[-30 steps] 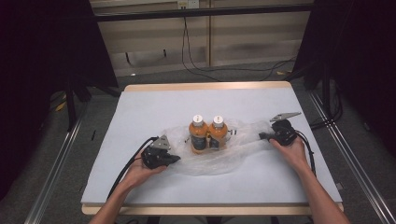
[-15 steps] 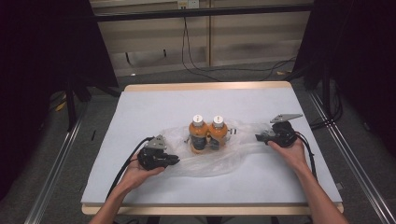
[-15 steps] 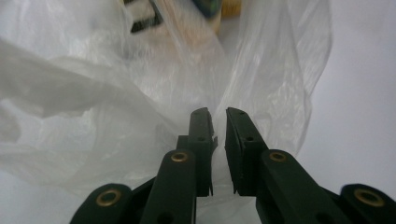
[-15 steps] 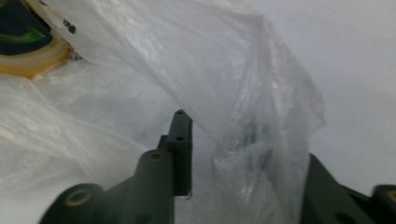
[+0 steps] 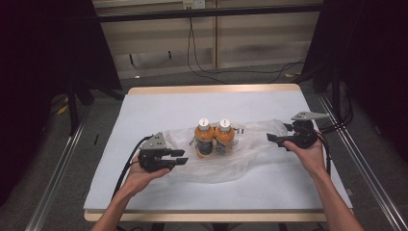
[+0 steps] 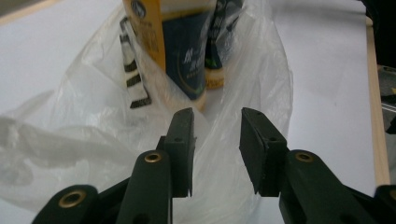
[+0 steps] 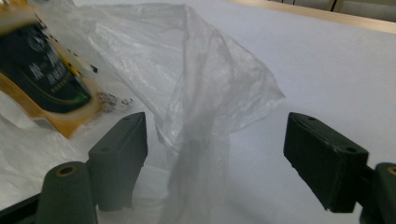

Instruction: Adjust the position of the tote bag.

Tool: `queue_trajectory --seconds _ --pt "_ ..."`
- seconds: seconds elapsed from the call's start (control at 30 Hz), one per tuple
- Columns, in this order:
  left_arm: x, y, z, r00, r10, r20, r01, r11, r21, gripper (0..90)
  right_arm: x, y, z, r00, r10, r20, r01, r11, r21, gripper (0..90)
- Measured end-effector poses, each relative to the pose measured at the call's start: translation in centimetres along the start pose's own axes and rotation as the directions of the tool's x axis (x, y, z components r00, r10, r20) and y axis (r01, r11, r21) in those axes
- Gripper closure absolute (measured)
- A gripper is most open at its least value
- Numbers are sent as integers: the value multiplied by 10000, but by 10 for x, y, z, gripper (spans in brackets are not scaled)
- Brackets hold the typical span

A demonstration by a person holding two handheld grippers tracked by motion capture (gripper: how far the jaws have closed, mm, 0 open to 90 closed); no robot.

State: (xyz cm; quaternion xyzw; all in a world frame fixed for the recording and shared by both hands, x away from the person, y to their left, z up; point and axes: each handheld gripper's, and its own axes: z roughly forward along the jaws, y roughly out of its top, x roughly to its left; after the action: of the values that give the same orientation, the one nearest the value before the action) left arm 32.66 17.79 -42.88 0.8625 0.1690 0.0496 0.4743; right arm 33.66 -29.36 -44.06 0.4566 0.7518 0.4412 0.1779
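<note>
Left hand-held gripper [image 5: 180, 157] slid slightly outward, narrowly open; right hand-held gripper [image 5: 273, 138] wide astride plastic bag [image 7: 196, 107] fold, probably ungrasped; bottles [image 5: 214, 137] unmoved.

Two bottles [image 5: 214, 137], one plastic bag [image 5: 250, 154], two claws [image 5: 179, 157].

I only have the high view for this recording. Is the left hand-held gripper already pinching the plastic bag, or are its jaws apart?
Observer: The left hand-held gripper is open; the plastic bag lies between its jaws, unpinched.
Operator: And the right one?
Observer: The right hand-held gripper is open wider, with a raised fold of the bag standing in the gap.
Operator: Can you read the bottles?
Observer: The bottles carry dark blue labels with pale lettering, too blurred to read.
</note>
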Motion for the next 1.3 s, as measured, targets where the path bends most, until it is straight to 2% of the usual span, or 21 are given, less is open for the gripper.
queue_trajectory --seconds 0.03,0.1,0.13,0.23,0.33,0.47,0.6,0.7,0.73,0.77,0.8,0.83,0.9,0.97,1.03,1.07,1.13,1.2,1.23,1.3 --pt "0 2 1 9999 100 42 -99 9999 -81 653 0 1 -2 9997 208 -98 -209 9997 -111 206" --pt "0 4 2 9998 147 158 -144 9998 -153 662 1 5 -6 10000 86 -21 -86 9999 -123 195" --pt "0 6 3 9998 185 89 -183 9997 -175 673 1 8 -8 10000 64 -12 -65 9997 -224 195" --pt "1 10 6 9997 -6 225 15 9991 -413 717 3 13 -18 10000 47 -32 -49 9978 -663 205" --pt "1 13 9 9996 32 268 -22 9993 -375 757 3 21 -31 10000 23 -66 -30 9937 -1121 212" --pt "1 16 12 9997 15 231 -5 9990 -440 771 7 28 -41 9998 -179 -125 159 9896 -1429 239" --pt "2 19 12 9999 -6 128 11 9991 -424 771 14 35 -48 9982 -357 -481 276 9869 -1589 307" --pt "4 19 15 9998 69 199 -64 9997 -252 797 20 37 -42 9937 -598 -947 469 9900 -1328 429" --pt "5 19 17 9997 -28 252 34 9997 -244 812 22 36 -38 9916 -670 -1107 538 9915 -1184 471" --pt "7 18 20 9997 22 223 -20 10000 -72 825 25 36 -33 9896 -767 -1219 642 9926 -1029 506" --pt "8 18 22 9995 21 309 -22 10000 26 863 30 37 -27 9860 -903 -1404 798 9937 -790 573" --pt "8 19 25 9997 -16 223 13 9999 162 894 33 38 -22 9845 -989 -1446 905 9939 -636 604" --pt "7 23 34 9989 350 321 -369 9974 626 900 39 38 -12 9775 -1140 -1776 1081 9932 -426 699" --pt "7 24 39 9980 399 493 -442 9951 885 900 46 37 0 9717 -1402 -1903 1413 9899 -77 780" --pt "11 23 43 9985 273 475 -314 9956 881 900 52 36 10 9622 -1610 -2195 1700 9852 228 845" --pt "12 24 45 9986 350 408 -395 9926 1146 900 55 35 15 9585 -1693 -2292 1828 9824 387 869" --pt "16 24 48 9981 463 408 -512 9902 1299 900 59 34 26 9524 -1731 -2508 1958 9782 685 896" --pt "17 23 48 9986 369 380 -415 9909 1281 900 62 33 36 9480 -1853 -2587 2175 9708 1015 900" --pt "24 19 47 9995 328 41 -330 9830 1809 900 65 33 40 9464 -1933 -2589 2287 9668 1142 900" --pt "30 14 46 9999 58 -98 -40 9855 1697 900 67 31 44 9454 -1843 -2688 2234 9670 1228 900"
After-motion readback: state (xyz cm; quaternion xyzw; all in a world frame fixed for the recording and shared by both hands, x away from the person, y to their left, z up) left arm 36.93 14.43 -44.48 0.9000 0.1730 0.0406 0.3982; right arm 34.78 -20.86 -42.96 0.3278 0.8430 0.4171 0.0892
